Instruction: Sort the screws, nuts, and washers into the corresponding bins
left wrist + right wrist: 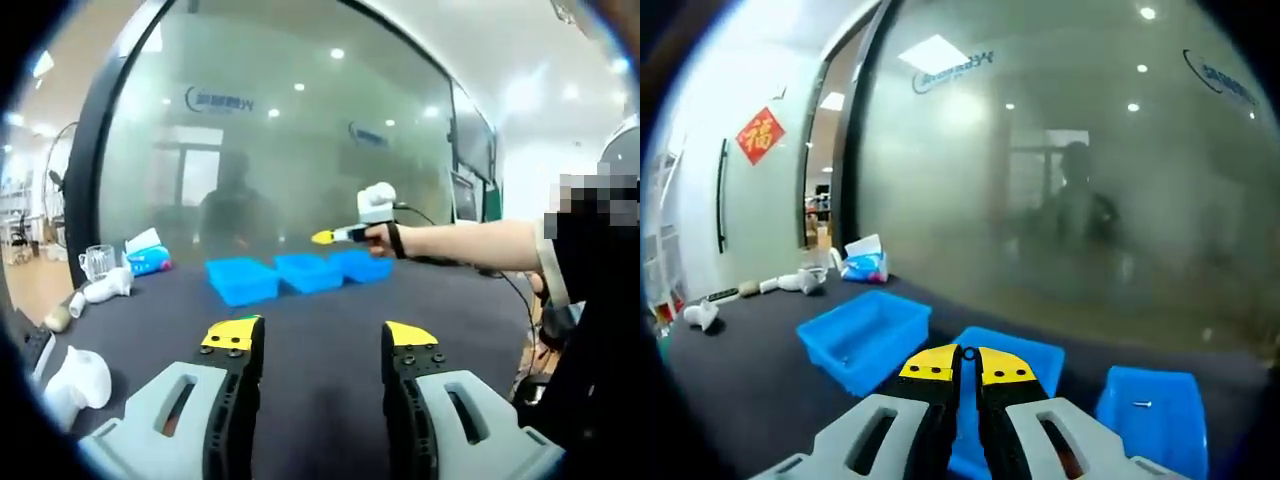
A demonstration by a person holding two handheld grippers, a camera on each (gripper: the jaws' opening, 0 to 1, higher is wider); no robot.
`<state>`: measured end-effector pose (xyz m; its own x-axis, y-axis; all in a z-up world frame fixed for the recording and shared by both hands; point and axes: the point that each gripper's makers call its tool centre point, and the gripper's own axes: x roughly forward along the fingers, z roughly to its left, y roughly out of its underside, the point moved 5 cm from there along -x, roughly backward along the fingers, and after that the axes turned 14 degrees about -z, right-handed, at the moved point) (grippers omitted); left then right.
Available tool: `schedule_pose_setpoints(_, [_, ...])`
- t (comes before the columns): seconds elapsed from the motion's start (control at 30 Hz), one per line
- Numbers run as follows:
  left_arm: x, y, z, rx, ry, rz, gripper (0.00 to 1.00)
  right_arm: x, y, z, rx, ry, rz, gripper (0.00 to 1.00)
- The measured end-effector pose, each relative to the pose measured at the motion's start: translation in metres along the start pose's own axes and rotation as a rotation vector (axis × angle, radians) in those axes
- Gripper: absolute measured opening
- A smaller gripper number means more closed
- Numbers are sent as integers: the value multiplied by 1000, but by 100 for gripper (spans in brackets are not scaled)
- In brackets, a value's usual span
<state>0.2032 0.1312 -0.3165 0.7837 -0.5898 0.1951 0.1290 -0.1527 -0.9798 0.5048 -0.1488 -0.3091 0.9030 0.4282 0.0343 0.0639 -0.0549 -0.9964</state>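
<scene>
our right gripper had its yellow-tipped jaws pressed together over the middle bin; a tiny dark speck sat at the very tip where they met, but we could not tell whether that was a small part pinched there or just the seam. our left gripper hung back over the dark table with its jaws spread wide and nothing between them.

from the right gripper view, the right-hand bin held one small screw on its floor, and the left-hand bin showed only a faint speck or two that we could not identify. the middle bin's floor was mostly hidden by the jaws.

further out, a tissue pack and a cup stood near the frosted glass wall.

we judged the sorting to be under way, at least one piece already placed. we saw no loose pile of screws, nuts or washers on the table, so we could not say how much was left.
</scene>
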Motion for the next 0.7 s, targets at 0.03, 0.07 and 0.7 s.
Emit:
schedule_pose_setpoints(0.03, [0,0,0,1,0,1,46,1,2,-1,3,1,4,4])
schedule_pose_setpoints(0.07, [0,0,0,1,0,-1,46,1,3,0,6,0,6,4])
schedule_pose_setpoints(0.7, [0,2,0,-18,-7,-4,46,-23,-1,8,-50,-60,-45,31])
